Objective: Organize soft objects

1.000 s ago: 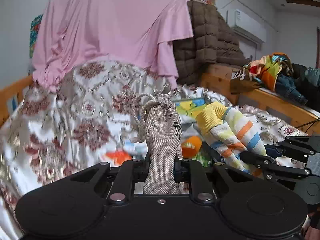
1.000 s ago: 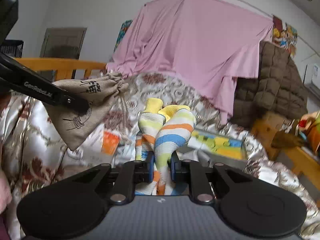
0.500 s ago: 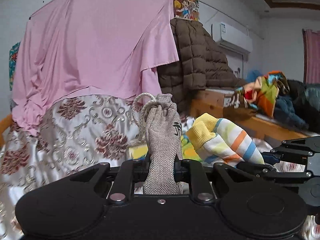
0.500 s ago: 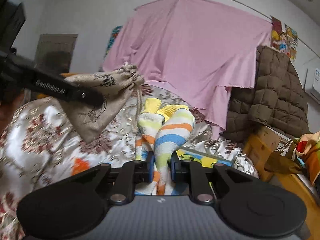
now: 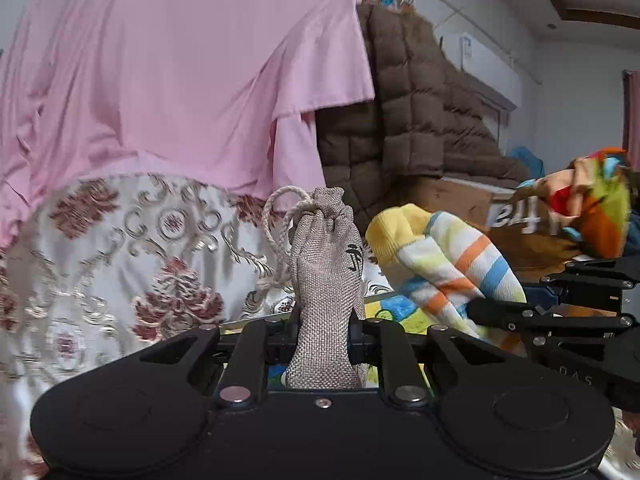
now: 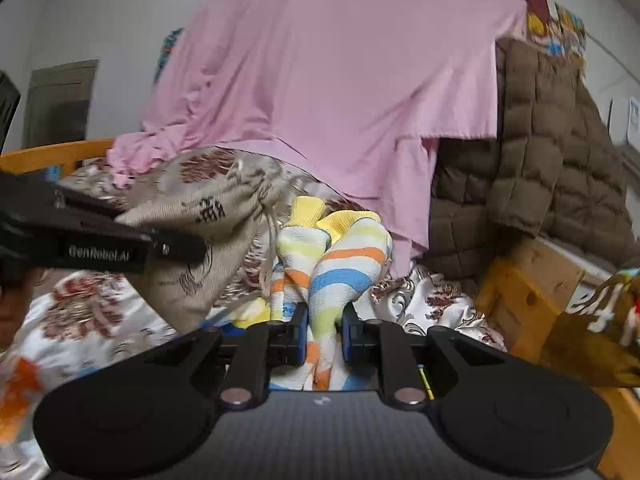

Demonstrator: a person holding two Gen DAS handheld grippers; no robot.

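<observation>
Left tool [image 5: 323, 326] clenched on grey-beige burlap drawstring pouch [image 5: 326, 276], pouch upright between its fingers, cord loop at top. Right tool [image 6: 324, 330] clenched on pair of yellow-cuffed striped fuzzy socks [image 6: 340, 264], sticking up ahead of it. Pouch just left of socks. Pink hanging sheet [image 6: 340, 80] and floral satin bedspread [image 5: 120, 264] beyond both tools.

White wall [image 6: 100, 20]; wooden bed rail [image 6: 56, 156]; pink sheet [image 6: 340, 80] hung; brown quilted coat [image 5: 420, 120].
</observation>
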